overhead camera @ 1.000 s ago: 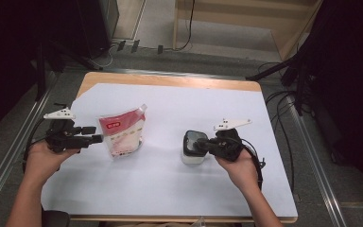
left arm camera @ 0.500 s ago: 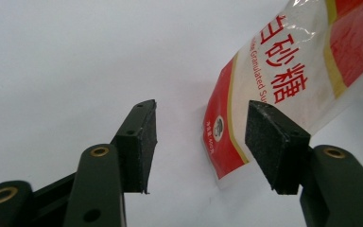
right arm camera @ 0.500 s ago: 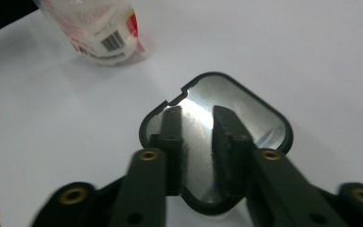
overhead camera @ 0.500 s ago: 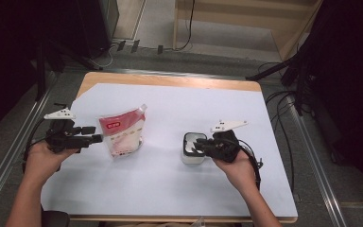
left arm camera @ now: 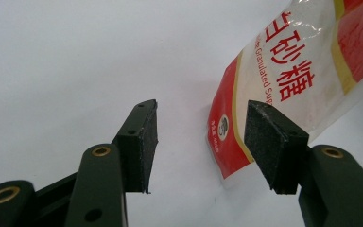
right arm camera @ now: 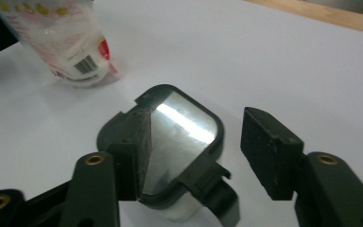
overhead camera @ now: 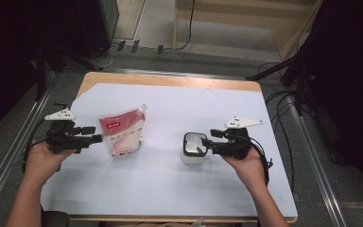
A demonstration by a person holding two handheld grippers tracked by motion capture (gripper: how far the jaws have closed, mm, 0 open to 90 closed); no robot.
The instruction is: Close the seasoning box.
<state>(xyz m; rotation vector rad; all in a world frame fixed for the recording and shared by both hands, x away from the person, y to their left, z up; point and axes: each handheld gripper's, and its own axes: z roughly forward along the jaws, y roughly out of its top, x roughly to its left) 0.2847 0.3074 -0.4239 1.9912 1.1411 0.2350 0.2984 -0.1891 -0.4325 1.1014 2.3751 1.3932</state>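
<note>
So at that point I had my left gripper (overhead camera: 93, 137) out at the left side of the table (overhead camera: 170, 198), which was covered in a white sheet with a strip of wood showing along the far edge. Its jaws were spread apart with nothing between them, tips just beside the left edge of the sugar bag (overhead camera: 122, 133), and I couldn't tell whether they touched it or not. In the left gripper view the bag's red and clear corner (left arm camera: 283, 85) sat right past the right-hand pad (left arm camera: 274, 142), with the white sheet showing in the gap. The bag itself was lying flat, left of centre, with its top corner pointing away from me. To the right of it, well apart, stood a small clear container with a dark lid (overhead camera: 194, 144) that had a shiny window in it. My right gripper (overhead camera: 207, 144) was reaching in from the right, and its jaws were open too, sitting right over the lid; in the right gripper view one pad (right arm camera: 137, 156) overlapped the lid's left edge and the other (right arm camera: 269, 151) hung off to the right of it, not clamping anything
</note>
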